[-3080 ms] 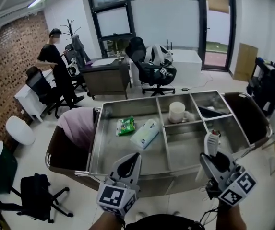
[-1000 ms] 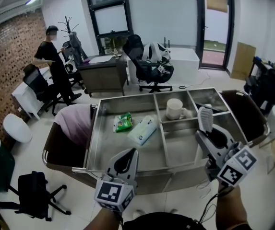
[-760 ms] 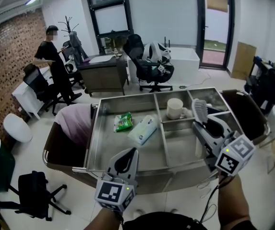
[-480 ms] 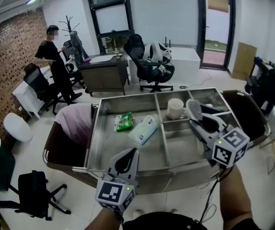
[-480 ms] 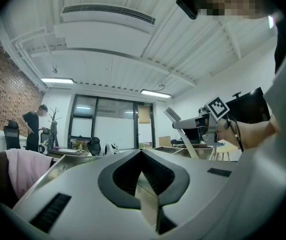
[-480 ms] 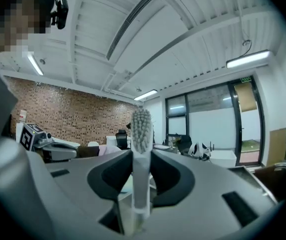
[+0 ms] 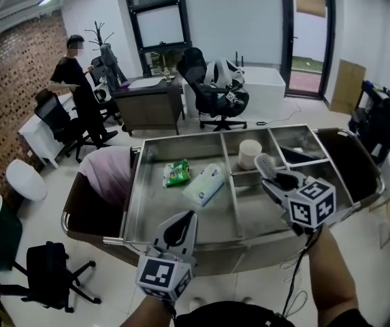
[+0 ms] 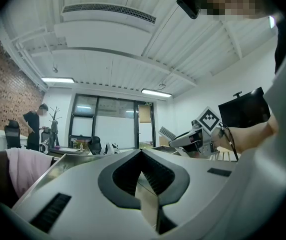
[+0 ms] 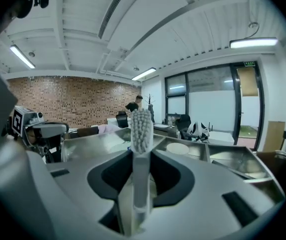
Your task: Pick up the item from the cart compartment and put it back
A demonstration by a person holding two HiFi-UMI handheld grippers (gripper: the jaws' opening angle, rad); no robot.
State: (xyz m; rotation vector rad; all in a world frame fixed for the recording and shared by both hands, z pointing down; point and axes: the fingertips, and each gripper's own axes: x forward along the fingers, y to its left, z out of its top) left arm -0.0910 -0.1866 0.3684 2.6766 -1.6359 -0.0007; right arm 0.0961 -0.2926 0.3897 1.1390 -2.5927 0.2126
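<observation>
A white toothbrush (image 7: pixel 265 163) stands bristles-up between the jaws of my right gripper (image 7: pixel 271 174), which is shut on its handle. It hangs over the cart's (image 7: pixel 181 236) middle compartments, just right of a white cup (image 7: pixel 250 153). In the right gripper view the toothbrush (image 9: pixel 141 126) rises from the right gripper (image 9: pixel 142 156), with the cup (image 9: pixel 177 148) beyond. My left gripper (image 7: pixel 187 218) is shut with nothing in it, held level at the cart's front rim. In the left gripper view the left gripper (image 8: pixel 142 156) shows its jaws together, and the right gripper (image 8: pixel 182 138) sits off to its right.
The large left compartment holds a green packet (image 7: pixel 177 173) and a tissue pack (image 7: pixel 205 184). A pink cloth (image 7: pixel 111 174) fills the bag on the cart's left end; a dark bag (image 7: pixel 350 161) hangs on the right. A person (image 7: pixel 79 90), desks and office chairs stand behind.
My right gripper has come down and to the left with the toothbrush, tipping forward over the middle compartments. The left gripper has stayed where it was.
</observation>
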